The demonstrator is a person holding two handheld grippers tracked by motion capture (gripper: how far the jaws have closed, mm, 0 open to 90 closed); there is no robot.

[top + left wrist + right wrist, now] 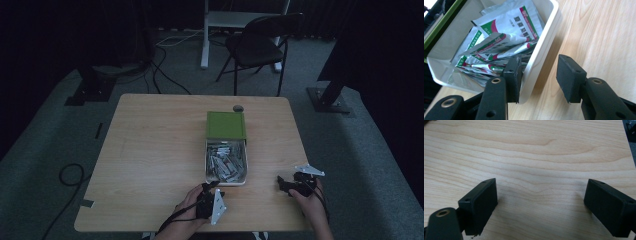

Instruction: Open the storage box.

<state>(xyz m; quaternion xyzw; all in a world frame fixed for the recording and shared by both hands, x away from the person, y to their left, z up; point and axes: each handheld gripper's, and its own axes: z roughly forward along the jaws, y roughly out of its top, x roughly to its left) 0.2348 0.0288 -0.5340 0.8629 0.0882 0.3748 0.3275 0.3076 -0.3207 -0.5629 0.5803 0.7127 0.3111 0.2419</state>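
White plastic tray [226,181], rectangular with rounded corners and thin walls, sits mid-table toward the person's side, just in front of a green lid [226,124] that touches its far end. The tray is packed with foil sachets [226,161]: silver, with green and red bands and printed characters, lying loose and overlapping, some tilted against the walls; in the left gripper view the sachets [506,32] fill most of the tray [541,47]. Left gripper [537,76] is at the tray's near corner, jaws a little apart and straddling the wall, one pad inside against the sachets, the other outside over the wooden table [599,32]; the outer pad is clear of the wall, so no clamp. Right gripper [540,205] rests well to the right of the tray over bare table [536,152], jaws wide apart, nothing between them. In the high view the left gripper [207,189] is at the tray's near edge and the right gripper [283,183] is near the table's right edge.
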